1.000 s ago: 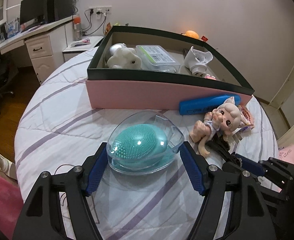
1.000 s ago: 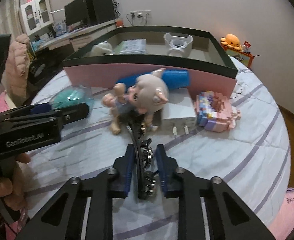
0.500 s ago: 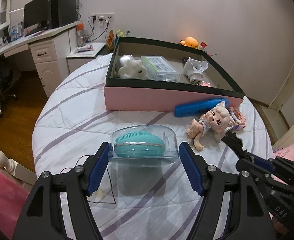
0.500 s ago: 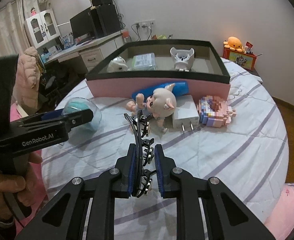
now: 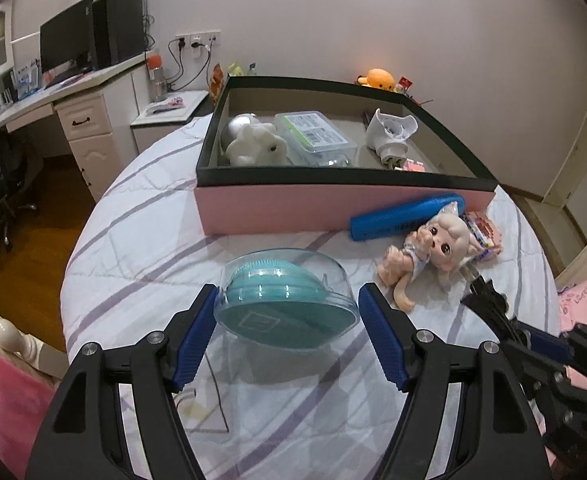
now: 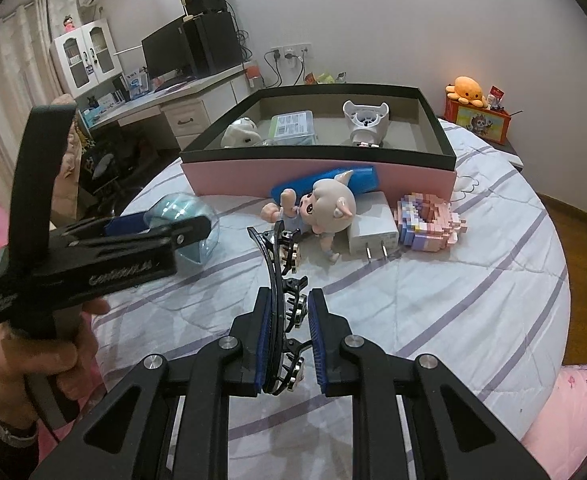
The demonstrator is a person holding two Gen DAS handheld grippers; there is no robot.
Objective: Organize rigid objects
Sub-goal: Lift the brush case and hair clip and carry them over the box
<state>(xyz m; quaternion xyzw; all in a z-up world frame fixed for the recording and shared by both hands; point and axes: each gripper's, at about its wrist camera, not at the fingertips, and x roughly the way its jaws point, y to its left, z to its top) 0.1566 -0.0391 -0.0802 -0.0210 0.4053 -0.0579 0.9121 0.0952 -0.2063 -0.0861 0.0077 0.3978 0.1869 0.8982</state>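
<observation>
Midway through the sorting, judging by the layout. Already inside the box (image 5: 333,204) at the far edge of the bed (image 6: 473,304): a white plush (image 5: 253,146), a clear lidded case (image 5: 313,134) and a white holder (image 5: 389,130). Both grippers loaded and raised over the near part of the bed. Left gripper (image 5: 287,322) spread fairly wide, pads pressed on either side of a clear domed case with a teal brush (image 5: 285,300) inside, lifted clear of the bedcover and tipped forward. Right gripper (image 6: 291,322) closed down narrow on a black hair clip (image 6: 283,280), its long arm jutting up past the fingertips. Still left on the bed just in front of the box: a blue tube (image 6: 333,182) touching the pink wall, a big-headed doll (image 6: 317,212), a white charger (image 6: 371,230) and a pink block model (image 6: 429,222). Apparent next stage: both held pieces into the box, then the four leftovers.
</observation>
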